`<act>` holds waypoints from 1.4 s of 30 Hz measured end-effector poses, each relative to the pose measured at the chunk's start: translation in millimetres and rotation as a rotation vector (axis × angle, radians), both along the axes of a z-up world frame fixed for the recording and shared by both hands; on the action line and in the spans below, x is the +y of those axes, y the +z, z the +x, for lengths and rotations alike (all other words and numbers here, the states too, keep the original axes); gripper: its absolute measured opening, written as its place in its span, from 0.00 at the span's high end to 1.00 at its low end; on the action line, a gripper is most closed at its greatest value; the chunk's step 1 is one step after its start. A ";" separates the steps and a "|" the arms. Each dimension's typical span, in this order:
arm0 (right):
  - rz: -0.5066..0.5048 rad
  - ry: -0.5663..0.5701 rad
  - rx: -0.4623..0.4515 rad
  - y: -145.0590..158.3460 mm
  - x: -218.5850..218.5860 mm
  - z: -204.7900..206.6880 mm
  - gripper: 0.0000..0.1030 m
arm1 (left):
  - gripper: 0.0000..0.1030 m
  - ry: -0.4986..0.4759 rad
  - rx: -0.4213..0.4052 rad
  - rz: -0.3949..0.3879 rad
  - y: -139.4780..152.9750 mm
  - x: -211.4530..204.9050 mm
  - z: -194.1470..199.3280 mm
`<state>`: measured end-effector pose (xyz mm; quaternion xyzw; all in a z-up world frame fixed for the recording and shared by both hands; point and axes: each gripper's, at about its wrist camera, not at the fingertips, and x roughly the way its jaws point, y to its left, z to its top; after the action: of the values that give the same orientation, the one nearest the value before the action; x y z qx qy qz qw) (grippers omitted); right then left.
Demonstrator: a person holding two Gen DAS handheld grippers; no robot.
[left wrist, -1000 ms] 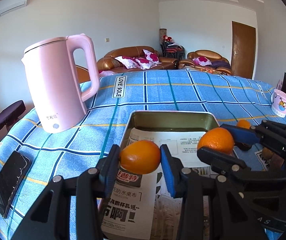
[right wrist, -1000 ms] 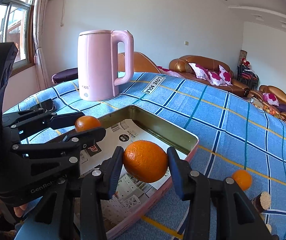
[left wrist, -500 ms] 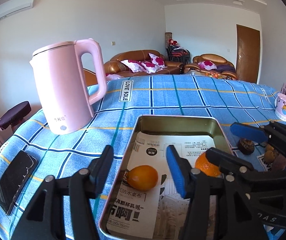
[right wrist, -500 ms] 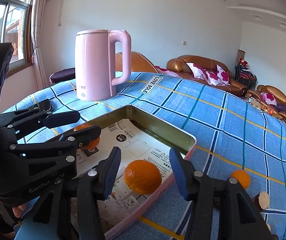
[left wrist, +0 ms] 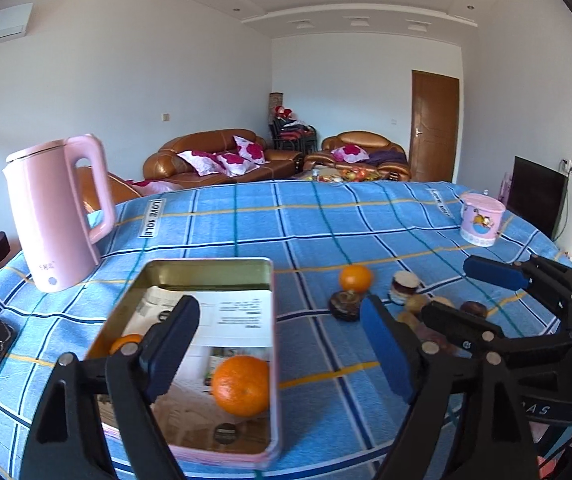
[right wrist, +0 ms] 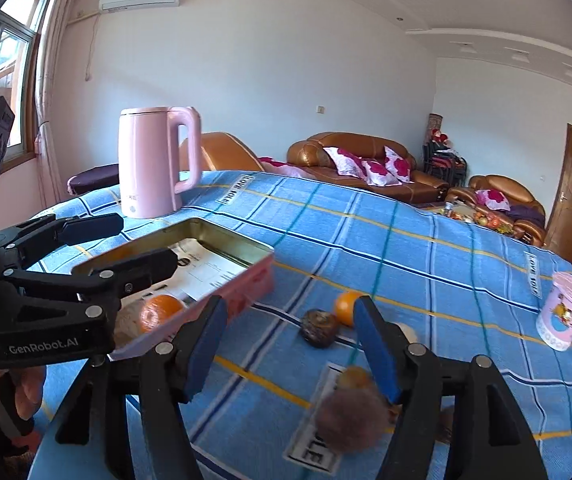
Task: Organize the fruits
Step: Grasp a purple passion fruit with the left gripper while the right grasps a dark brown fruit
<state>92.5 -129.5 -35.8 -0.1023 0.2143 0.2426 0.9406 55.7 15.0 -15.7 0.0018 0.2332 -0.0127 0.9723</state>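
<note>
Left gripper (left wrist: 286, 348) and right gripper (right wrist: 291, 338) are both spreading their blue-padded jaws with nothing between them. Two round oranges sit in the shallow pink-sided metal tin (left wrist: 272, 344): the bigger orange (left wrist: 240, 385) near its front right corner, the smaller orange (left wrist: 126, 343) at the left wall. Another loose orange (left wrist: 355, 278) and some brown fruits (left wrist: 344, 306) lie on the blue checked tablecloth (left wrist: 325, 224), right of the tin.

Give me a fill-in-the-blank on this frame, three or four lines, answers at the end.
1. The number of oranges lying in the tin tray is ____.
2. The kettle on the tablecloth is coloured ____.
3. The loose orange outside the tray lies on the ____.
4. Between the fingers of the left gripper and of the right gripper, both opening, the fruit held is ____.

Answers: two; pink; tablecloth; none
</note>
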 end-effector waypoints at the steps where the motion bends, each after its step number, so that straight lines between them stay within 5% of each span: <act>1: -0.004 -0.026 0.006 -2.1 -12.0 -1.8 0.34 | 0.16 -0.020 0.012 0.000 -2.2 -8.9 2.6; 7: 0.010 -0.199 0.050 -16.9 -80.5 -2.4 0.33 | 0.16 -0.126 0.097 -0.010 -19.8 -56.3 15.5; 14: 0.003 -0.314 0.119 -33.4 -111.7 16.0 0.33 | 0.17 -0.202 0.183 -0.009 -34.2 -87.5 31.7; 22: -0.022 -0.276 0.207 -40.7 -102.6 34.5 0.33 | 0.45 -0.296 0.294 -0.022 -47.9 -102.6 49.2; 29: -0.020 -0.226 0.310 -51.0 -98.1 49.9 0.35 | 0.49 -0.312 0.262 -0.072 -44.2 -94.4 41.9; 34: -0.009 -0.205 0.367 -56.0 -97.4 54.7 0.57 | 0.49 -0.264 0.204 -0.099 -38.7 -79.7 33.0; 42: 0.001 -0.189 0.329 -53.0 -96.9 47.6 0.62 | 0.49 -0.172 0.121 -0.136 -32.8 -55.0 23.9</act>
<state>140.1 -226.4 -88.8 -0.0401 0.3736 0.1668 0.9116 79.7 -39.9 -48.6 -0.0448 0.2888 -0.1118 0.9498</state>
